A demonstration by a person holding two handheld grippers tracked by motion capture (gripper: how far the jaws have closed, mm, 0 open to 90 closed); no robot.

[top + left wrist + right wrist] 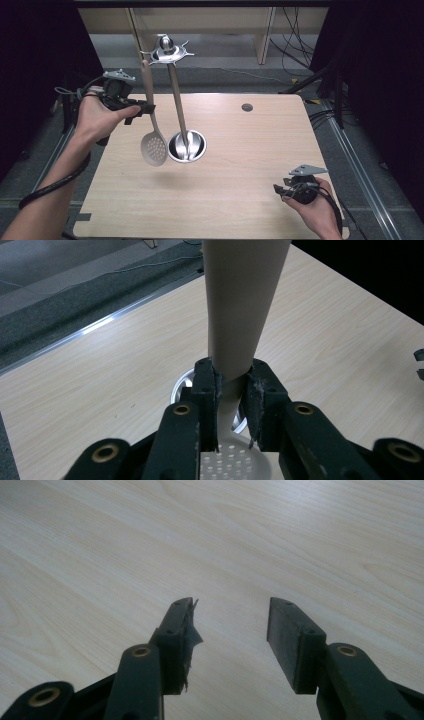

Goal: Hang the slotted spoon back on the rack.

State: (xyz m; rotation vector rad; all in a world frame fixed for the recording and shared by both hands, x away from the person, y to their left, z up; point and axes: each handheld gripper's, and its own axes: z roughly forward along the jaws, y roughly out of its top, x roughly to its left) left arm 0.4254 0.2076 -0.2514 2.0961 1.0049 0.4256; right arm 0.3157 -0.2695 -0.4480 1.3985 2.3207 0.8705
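The left gripper [142, 111] has its jaws clamped on the wooden handle of a slotted spoon [151, 125], which hangs upright above the desk [240, 165] with its perforated head low, just left of the round metal base of a utensil stand [186, 146]. The left gripper view shows the pads pinching the handle [235, 340] near its narrow lower end, where it meets the pale neck of the head. At the far end of the stand's pole sits a star-shaped hook crown [167, 51], and the handle's top lies just left of it. The step in hand appears to be hanging the spoon on one of those hooks, or lifting it off; which of the two cannot be told. Either way, the low grip leaves a long lever above the jaws, so the top of the handle will swing with any small wrist roll: keep the handle vertical, move slowly, and bring the hanging end square to the hook rather than sweeping sideways into the pole. The right gripper [284, 191] rests at the near right of the desk, jaws apart and empty over bare wood; it could steady the base if the stand rocks.
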